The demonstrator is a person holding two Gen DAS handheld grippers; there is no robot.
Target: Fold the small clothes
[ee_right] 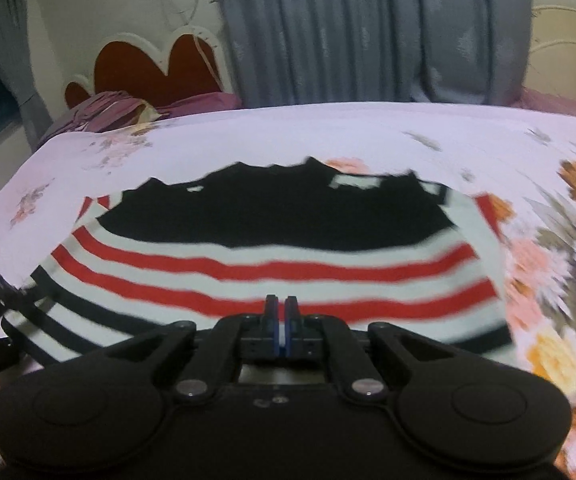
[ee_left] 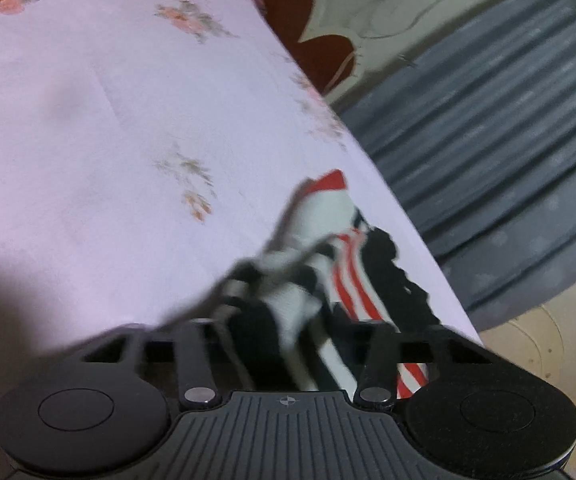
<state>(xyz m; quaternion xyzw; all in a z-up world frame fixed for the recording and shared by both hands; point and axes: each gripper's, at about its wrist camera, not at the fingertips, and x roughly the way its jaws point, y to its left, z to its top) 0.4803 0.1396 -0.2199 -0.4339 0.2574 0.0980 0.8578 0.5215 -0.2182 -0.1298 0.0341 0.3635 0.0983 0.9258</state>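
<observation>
right gripper [ee_right: 280,312] is clenched on the near hem of the striped top [ee_right: 271,252], spread on the bed [ee_right: 247,136]. left gripper [ee_left: 288,344] has bunched cloth between its fingers; grip unclear. a thin pinch could slip mid-fold, skewing it.

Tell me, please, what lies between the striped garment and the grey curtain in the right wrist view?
Only the floral bedsheet lies between the striped garment and the grey curtain, as the right wrist view shows.

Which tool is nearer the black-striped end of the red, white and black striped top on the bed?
Left. The left tool sits at that black-striped end, cloth bunched between its fingers; the right tool is shut along the red-striped edge.
</observation>
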